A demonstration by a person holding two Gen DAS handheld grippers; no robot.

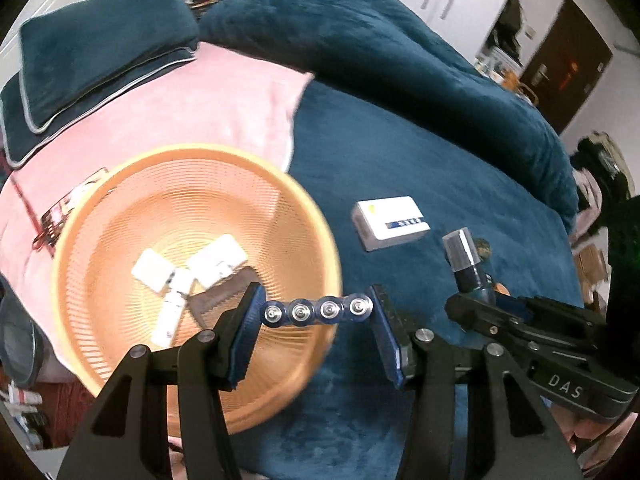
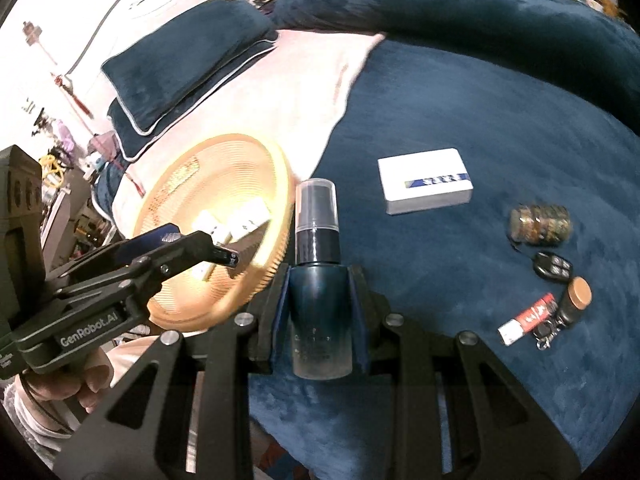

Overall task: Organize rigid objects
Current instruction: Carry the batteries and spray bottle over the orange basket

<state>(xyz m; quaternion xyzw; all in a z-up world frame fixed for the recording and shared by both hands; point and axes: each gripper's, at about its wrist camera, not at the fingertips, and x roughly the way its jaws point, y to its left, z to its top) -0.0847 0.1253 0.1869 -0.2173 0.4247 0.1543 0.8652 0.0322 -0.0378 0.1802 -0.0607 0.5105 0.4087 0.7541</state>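
Clearly, the left gripper (image 1: 318, 312) is clamped on a row of four batteries (image 1: 318, 311), its blue pads pressing the two ends of the pack with the jaws roughly half apart; the batteries sit low in the middle of the left wrist view, over the right rim of the orange basket (image 1: 80, 280). That round slatted basket fills the lower left of the same view and already holds several white boxes (image 1: 218, 260) and a dark comb-like piece (image 1: 228, 298). The right gripper (image 2: 320, 320) is closed narrowly around a dark teal spray bottle (image 2: 320, 280) with a clear cap, gripping its body from both sides in the lower middle of the right wrist view, just right of the basket. Beyond it, a white box with a blue stripe (image 2: 426, 180) lies on the dark blue blanket (image 2: 480, 100) in the centre right. Farther right lie a small jar (image 2: 540, 224), a black key fob (image 2: 554, 266), a red and white tube (image 2: 528, 318) and a small brown-capped bottle (image 2: 574, 300). A pink sheet (image 1: 180, 112) and dark blue pillows (image 1: 100, 48) lie toward the upper left.
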